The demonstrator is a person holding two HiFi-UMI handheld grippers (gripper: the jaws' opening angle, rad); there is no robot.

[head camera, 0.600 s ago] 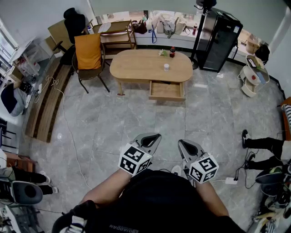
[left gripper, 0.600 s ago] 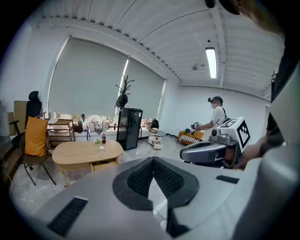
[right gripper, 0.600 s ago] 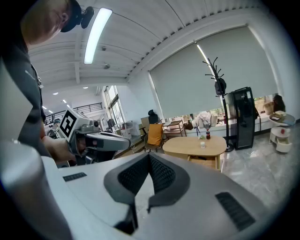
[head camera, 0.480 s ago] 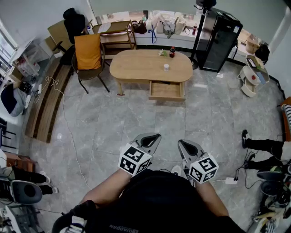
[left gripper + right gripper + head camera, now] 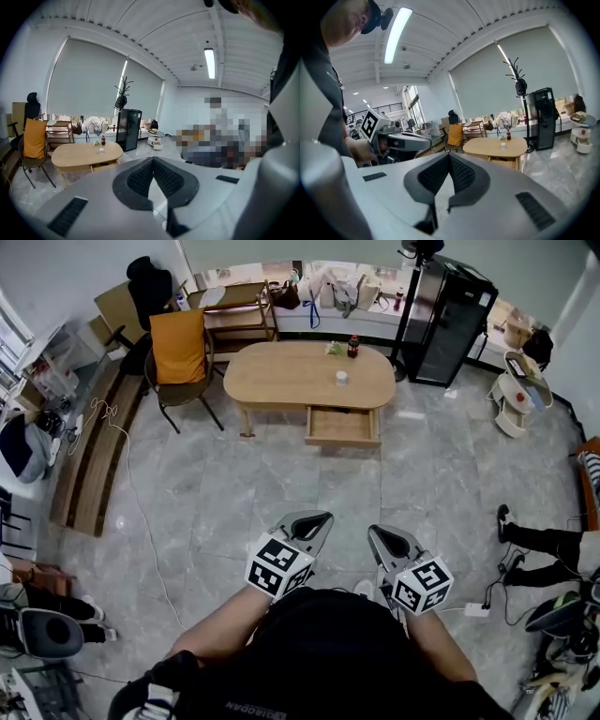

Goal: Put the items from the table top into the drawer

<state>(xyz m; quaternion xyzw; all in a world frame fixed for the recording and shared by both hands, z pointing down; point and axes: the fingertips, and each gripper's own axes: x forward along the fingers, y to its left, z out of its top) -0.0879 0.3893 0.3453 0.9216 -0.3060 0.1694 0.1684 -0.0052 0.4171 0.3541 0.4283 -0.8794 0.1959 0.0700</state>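
Grey tiled floor (image 5: 234, 484) fills room. Oval wooden table (image 5: 281, 381) stands far ahead, well apart from person. Drawer (image 5: 343, 426) under table's near edge pulled open. On tabletop: dark bottle (image 5: 353, 346) near far edge, small green item (image 5: 333, 349) just beside it, white cup (image 5: 342, 379) closer to drawer. Left gripper (image 5: 322, 520) and right gripper (image 5: 377, 534) low near body, side by side, not touching. Jaws of both pressed together, nothing between them. Chair with orange cushion (image 5: 178, 348) left of table.
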